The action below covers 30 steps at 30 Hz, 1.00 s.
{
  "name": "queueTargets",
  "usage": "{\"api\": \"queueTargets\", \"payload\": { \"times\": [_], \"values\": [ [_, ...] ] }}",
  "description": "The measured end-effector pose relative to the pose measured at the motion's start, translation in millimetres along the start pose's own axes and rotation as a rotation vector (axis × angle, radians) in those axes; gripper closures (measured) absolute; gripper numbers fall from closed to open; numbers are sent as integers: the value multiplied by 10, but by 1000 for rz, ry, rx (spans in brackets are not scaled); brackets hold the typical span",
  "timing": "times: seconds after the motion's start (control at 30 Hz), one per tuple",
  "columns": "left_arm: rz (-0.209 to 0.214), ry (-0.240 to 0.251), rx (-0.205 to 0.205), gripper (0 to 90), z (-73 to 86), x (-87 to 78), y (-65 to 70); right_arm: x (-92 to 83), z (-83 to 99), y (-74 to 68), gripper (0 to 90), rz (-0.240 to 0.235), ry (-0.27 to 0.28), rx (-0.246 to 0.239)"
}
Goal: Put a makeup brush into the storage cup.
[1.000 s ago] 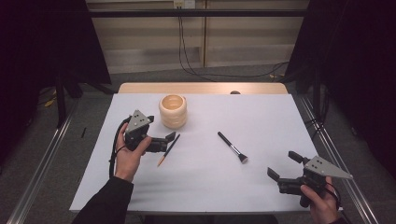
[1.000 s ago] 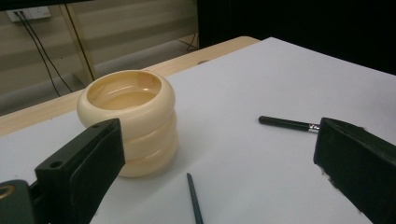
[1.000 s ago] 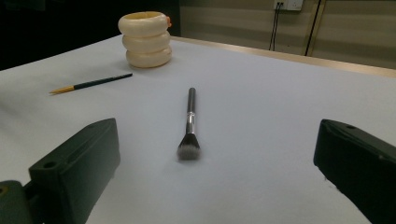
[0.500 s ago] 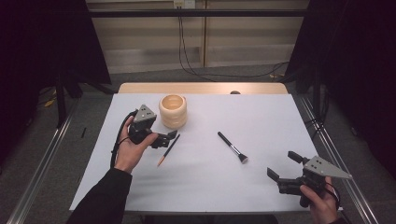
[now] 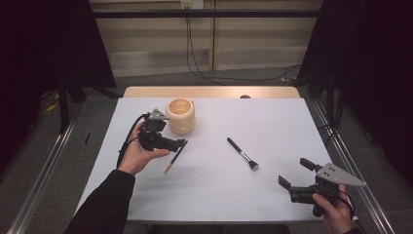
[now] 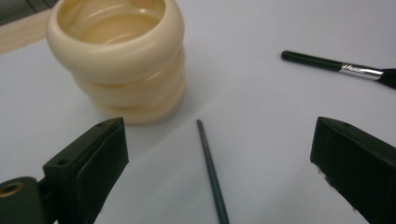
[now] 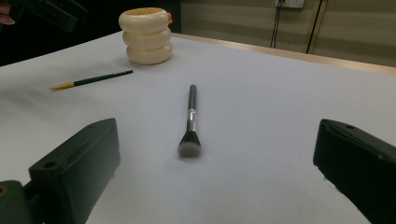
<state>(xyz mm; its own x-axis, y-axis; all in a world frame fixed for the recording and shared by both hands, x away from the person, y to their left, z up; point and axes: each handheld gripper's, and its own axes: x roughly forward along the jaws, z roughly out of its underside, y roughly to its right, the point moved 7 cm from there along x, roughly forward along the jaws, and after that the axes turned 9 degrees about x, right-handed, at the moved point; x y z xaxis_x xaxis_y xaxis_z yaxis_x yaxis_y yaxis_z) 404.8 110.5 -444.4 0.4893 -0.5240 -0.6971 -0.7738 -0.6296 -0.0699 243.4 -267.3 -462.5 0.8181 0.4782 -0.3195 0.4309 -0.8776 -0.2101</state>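
Left claw (image 5: 182,143), high view: hovers spread just over the upper end of the thin paintbrush (image 5: 175,156), pinches nothing. Just behind it, the ribbed cream cup (image 5: 180,116), upright on the white worktop (image 5: 219,204). Well off to its right, the makeup brush (image 5: 242,153), flat and slanted. Right claw (image 5: 293,171): sits low at the near right corner, likewise spread and empty, with the makeup brush ahead of it and apart.

Left claw (image 6: 218,129), left gripper view: opens wide to either side of the thin paintbrush (image 6: 211,168), which runs straight up between the jaws without touching either. Ahead and to the left, the ribbed cream cup (image 6: 121,60), apparently empty inside. Far ahead to the right, the handle of the makeup brush (image 6: 336,66).

Right claw (image 7: 217,128), right gripper view: gapes over bare worktop, grips nothing. Straight ahead, the makeup brush (image 7: 190,116), bristles toward the claw, handle pointing away. Farther off to the left, the thin paintbrush (image 7: 93,80) and the ribbed cream cup (image 7: 144,35).

Progress, as a judgement: looks like the very start of gathering brushes into the cup. Nothing lifted yet, nothing in the cup. Left to do: close on the thin paintbrush, raise it, stand it in the cup; then probably the same for the makeup brush.
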Motion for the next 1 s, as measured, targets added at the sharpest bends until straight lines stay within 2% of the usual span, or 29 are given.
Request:
{"api": "queueTargets", "payload": {
  "times": [0.03, 0.07, 0.13, 0.23, 0.27, 0.33, 0.37, 0.5, 0.57, 0.67, 0.73, 0.8, 0.83, 0.97, 1.0],
  "values": [
    [10, -17, 3, 49, 14, 7, -2, 1, 2, -2, 0, -2, -2, 0],
    [15, -12, -29, 58, 15, 28, 6, 0, 3, -3, 0, -5, -3, -4],
    [10, -46, -22, 65, 42, 31, -26, -1, 3, -3, 1, -5, -3, -4],
    [47, -90, -29, 68, 96, 84, -16, 3, 5, -2, 1, -6, -3, -3],
    [48, -118, -25, 85, 125, 109, -20, 2, 4, -4, 0, -6, -3, -3],
    [56, -144, -17, 89, 150, 133, -23, 4, 5, 0, 1, -3, -4, -6],
    [54, -161, -31, 90, 164, 159, -22, 5, 7, 0, 1, -1, -5, -5],
    [55, -185, -55, 130, 172, 175, -32, 3, 5, -2, 2, -6, -4, -10],
    [69, -208, -65, 141, 183, 169, -36, 4, 8, 0, 2, -1, -6, -6],
    [90, -285, -66, 218, 254, 183, -8, 8, 13, -6, 3, -8, -11, -8],
    [81, -333, -56, 300, 295, 194, -13, 13, 17, -5, 4, -6, -14, -7],
    [98, -360, -69, 355, 314, 207, 11, 11, 20, -10, 5, -7, -18, -10],
    [98, -359, -67, 355, 312, 213, 18, 11, 20, -10, 5, -7, -18, -10],
    [134, -415, -68, 360, 338, 242, 113, 14, 23, -9, 5, -8, -19, -10],
    [126, -418, -65, 360, 343, 252, 115, 15, 23, -9, 5, -9, -19, -10]
  ]
}}
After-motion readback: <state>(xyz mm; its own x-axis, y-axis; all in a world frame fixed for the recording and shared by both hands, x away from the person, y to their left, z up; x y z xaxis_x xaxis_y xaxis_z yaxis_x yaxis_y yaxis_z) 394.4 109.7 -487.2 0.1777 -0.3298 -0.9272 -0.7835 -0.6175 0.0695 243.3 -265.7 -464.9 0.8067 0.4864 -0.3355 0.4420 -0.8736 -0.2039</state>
